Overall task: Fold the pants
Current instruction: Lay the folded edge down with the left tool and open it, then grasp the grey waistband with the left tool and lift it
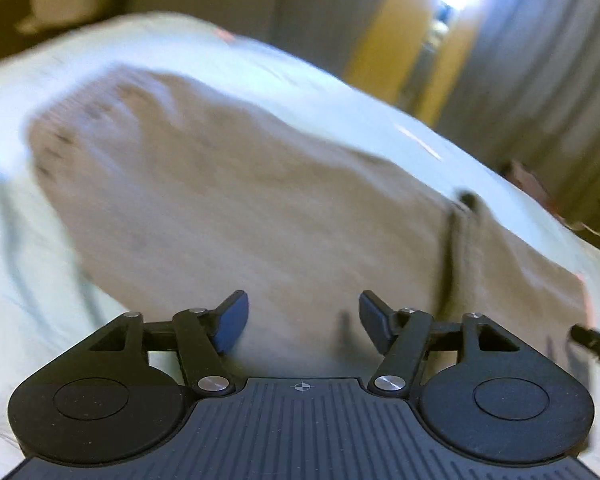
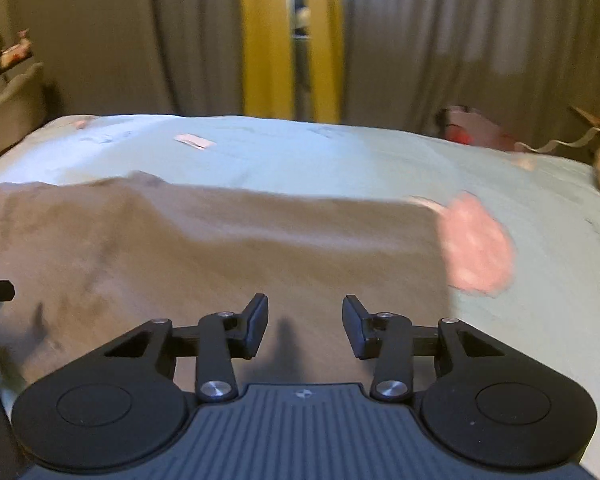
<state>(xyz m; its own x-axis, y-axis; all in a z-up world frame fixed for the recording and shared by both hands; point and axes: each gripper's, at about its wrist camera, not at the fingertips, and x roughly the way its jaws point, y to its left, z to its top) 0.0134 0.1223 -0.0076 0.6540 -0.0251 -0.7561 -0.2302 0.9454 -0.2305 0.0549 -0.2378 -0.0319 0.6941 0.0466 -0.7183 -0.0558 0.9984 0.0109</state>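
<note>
Pants (image 2: 220, 248) flat on pale green bedsheet (image 2: 300, 152), grey curtains (image 2: 460, 40) behind, left tongs (image 1: 303, 320) and right tongs (image 2: 305, 326) both apart, empty

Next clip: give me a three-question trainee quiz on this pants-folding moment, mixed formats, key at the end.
1. True or false: the left claw grips the tan pants.
2. The pants lie on: A) a wooden table, B) a pale green bedsheet, C) a carpet.
3. What colour is the blurred patch beside the pants' right edge in the right wrist view?

Key: 1 false, both claws, including the right claw, are open and empty; 2 B; 3 pink.
</note>
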